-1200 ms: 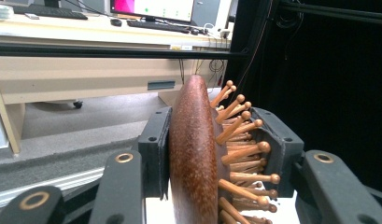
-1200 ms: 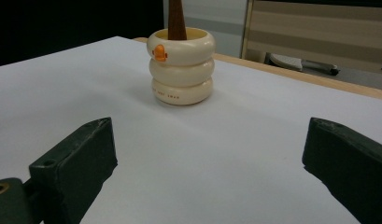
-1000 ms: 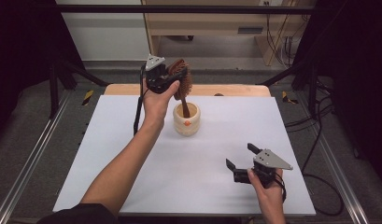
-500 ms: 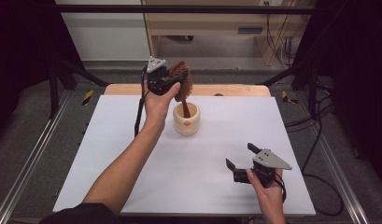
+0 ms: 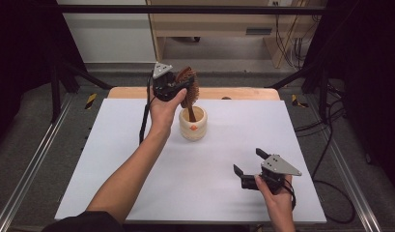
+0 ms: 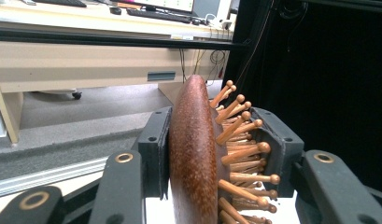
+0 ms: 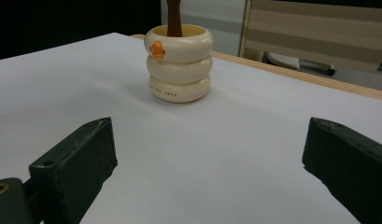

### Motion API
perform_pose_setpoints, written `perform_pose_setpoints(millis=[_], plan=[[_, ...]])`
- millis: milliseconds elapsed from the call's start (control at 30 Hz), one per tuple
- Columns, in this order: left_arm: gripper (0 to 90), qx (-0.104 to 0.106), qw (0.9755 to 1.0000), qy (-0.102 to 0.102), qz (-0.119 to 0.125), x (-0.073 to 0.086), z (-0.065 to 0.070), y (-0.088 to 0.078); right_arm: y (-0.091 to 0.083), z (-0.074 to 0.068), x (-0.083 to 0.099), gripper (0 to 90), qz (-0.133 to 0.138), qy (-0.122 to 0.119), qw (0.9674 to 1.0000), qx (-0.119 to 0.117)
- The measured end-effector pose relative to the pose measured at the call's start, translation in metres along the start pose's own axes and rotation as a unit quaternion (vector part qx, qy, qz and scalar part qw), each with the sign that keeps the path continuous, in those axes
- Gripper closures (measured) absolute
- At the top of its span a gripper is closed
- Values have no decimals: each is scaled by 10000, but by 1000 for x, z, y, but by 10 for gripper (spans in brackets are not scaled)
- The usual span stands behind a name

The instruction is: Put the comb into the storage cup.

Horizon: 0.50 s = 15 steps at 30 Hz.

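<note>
A brown wooden hairbrush stands upright with its handle down inside a cream ribbed cup at the back middle of the white table. My left gripper is shut on the brush head; in the left gripper view the pads press the smooth back and the wooden bristles of the hairbrush. My right gripper rests open near the front right, nothing between its jaws. In the right gripper view the cup with an orange duck mark stands ahead, the brush handle rising from it.
The white table top has a wooden strip along its far edge. Metal frame rails run along both sides, and cables lie on the floor at the right. A desk stands beyond the table.
</note>
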<state>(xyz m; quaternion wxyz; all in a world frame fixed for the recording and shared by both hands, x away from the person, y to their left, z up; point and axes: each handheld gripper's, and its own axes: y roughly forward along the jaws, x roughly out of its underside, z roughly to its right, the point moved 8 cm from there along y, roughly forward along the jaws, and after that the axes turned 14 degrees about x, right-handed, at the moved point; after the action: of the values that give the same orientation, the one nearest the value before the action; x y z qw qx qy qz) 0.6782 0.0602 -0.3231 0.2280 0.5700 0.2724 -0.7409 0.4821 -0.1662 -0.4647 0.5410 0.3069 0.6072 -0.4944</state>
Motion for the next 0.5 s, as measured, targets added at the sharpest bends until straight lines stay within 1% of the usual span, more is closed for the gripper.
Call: perform_pose_setpoints(millis=[500], plan=[[515,29,10000,-23,-44,6,0,1,0,0,0,33,-3,-15,10000,-4]])
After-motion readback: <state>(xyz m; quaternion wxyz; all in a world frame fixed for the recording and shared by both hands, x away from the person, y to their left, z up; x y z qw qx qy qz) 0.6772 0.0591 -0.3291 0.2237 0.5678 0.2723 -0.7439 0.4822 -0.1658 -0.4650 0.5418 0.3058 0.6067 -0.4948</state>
